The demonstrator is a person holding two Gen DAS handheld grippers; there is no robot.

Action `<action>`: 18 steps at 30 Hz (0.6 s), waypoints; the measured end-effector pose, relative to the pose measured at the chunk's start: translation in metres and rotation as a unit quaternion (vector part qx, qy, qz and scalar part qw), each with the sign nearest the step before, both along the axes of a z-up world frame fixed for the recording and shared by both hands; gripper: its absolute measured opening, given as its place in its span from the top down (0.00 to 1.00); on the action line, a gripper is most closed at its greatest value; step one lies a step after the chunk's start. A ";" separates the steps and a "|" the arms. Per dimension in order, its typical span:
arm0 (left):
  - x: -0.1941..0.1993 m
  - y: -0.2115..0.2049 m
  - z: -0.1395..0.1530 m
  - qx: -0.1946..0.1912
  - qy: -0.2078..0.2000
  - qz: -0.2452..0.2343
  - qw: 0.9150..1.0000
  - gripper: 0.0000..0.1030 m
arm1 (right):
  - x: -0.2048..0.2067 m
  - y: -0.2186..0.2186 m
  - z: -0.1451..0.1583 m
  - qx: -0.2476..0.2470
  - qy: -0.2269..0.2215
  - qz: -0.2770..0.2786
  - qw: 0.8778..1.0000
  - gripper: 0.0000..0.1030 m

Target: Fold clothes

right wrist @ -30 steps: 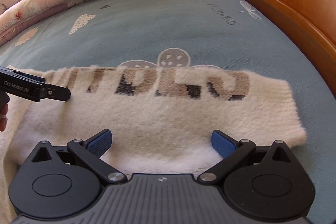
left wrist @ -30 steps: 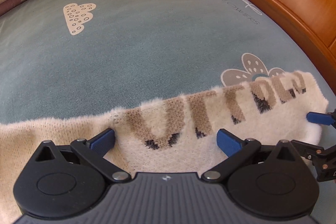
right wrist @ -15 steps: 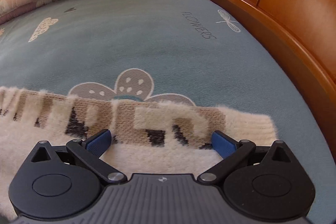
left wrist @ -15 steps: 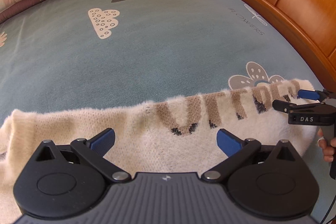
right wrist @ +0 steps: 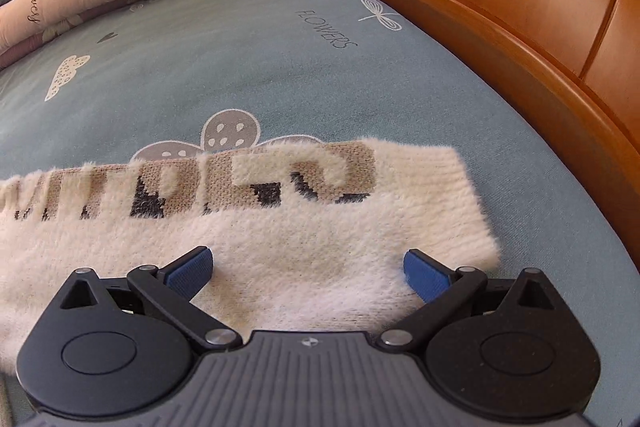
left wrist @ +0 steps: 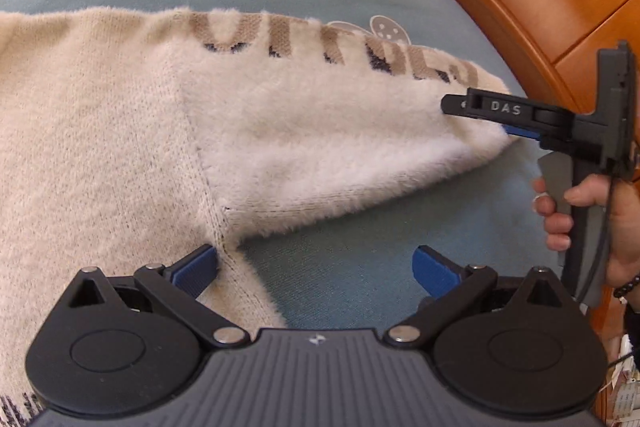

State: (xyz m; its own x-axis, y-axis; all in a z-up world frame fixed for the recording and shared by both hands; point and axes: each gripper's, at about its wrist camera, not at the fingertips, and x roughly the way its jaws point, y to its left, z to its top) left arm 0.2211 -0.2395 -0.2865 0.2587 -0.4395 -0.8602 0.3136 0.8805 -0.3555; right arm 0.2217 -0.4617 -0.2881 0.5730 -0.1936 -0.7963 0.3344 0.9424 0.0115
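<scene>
The left claw (left wrist: 316, 263) has drawn back, spread, over the sweater (left wrist: 100, 147) armpit; the right claw (right wrist: 308, 269) stays spread above the sleeve (right wrist: 320, 227) near the bed (right wrist: 240, 67) edge.

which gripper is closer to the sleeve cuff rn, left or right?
Right. The right gripper sits open over the sleeve just short of the cuff. The left gripper is open back at the armpit seam, a sleeve's length away.
</scene>
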 end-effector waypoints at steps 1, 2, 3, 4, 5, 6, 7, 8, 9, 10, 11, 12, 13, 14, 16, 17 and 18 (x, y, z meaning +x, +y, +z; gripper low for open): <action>0.001 0.001 0.003 -0.004 0.007 0.008 1.000 0.01 | -0.001 0.000 0.004 0.005 -0.004 -0.001 1.000 0.00; 0.000 0.004 0.008 -0.014 0.012 0.013 1.000 0.01 | -0.003 0.000 0.008 0.010 -0.007 0.000 1.000 0.00; -0.002 0.008 0.013 -0.025 0.012 0.016 0.999 0.01 | -0.005 0.001 0.011 0.014 -0.012 0.003 1.000 0.00; -0.006 0.014 0.020 -0.034 0.011 0.017 0.999 0.01 | -0.008 0.002 0.015 0.017 -0.015 0.006 1.000 0.00; -0.010 0.019 0.026 -0.039 0.009 0.016 0.999 0.01 | -0.010 0.005 0.017 0.018 -0.015 0.010 1.000 0.00; -0.014 0.023 0.031 -0.035 0.005 0.015 0.999 0.01 | -0.013 0.008 0.020 0.019 -0.015 0.014 1.000 0.00; -0.019 0.028 0.036 -0.023 -0.003 0.017 1.000 0.01 | -0.015 0.012 0.022 0.021 -0.015 0.019 0.999 0.00; -0.023 0.035 0.040 -0.009 -0.014 0.019 1.000 0.01 | -0.017 0.017 0.025 0.024 -0.016 0.025 0.999 0.00; -0.026 0.041 0.042 0.005 -0.023 0.022 0.999 0.01 | -0.020 0.022 0.028 0.027 -0.018 0.030 0.999 0.00; -0.028 0.050 0.044 0.017 -0.031 0.028 0.999 0.01 | -0.022 0.028 0.031 0.030 -0.020 0.037 0.999 0.00; -0.030 0.060 0.046 0.026 -0.037 0.039 0.998 0.01 | -0.023 0.034 0.032 0.035 -0.019 0.045 0.998 0.00; -0.032 0.070 0.047 0.032 -0.043 0.054 0.997 0.01 | -0.023 0.041 0.034 0.040 -0.017 0.053 0.998 0.00; -0.034 0.080 0.047 0.037 -0.049 0.070 0.996 0.01 | -0.024 0.049 0.035 0.044 -0.015 0.061 0.997 0.00; -0.036 0.089 0.047 0.043 -0.055 0.083 0.994 0.01 | -0.026 0.057 0.037 0.049 -0.013 0.073 0.996 0.00; -0.042 0.108 0.044 0.059 -0.068 0.106 0.990 0.01 | -0.030 0.075 0.040 0.054 -0.008 0.104 0.993 0.00; -0.046 0.118 0.043 0.069 -0.077 0.115 0.988 0.01 | -0.033 0.087 0.041 0.052 -0.008 0.121 0.991 0.00; -0.050 0.128 0.042 0.079 -0.089 0.121 0.985 0.01 | -0.036 0.100 0.042 0.050 -0.006 0.140 0.989 0.00</action>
State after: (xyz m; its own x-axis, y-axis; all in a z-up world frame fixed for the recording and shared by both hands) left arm 0.1707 -0.1113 -0.2448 0.4924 -0.2100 -0.8447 0.1321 0.9773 -0.1659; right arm 0.1858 -0.3615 -0.2463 0.6024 0.0538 -0.7964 0.0602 0.9918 0.1126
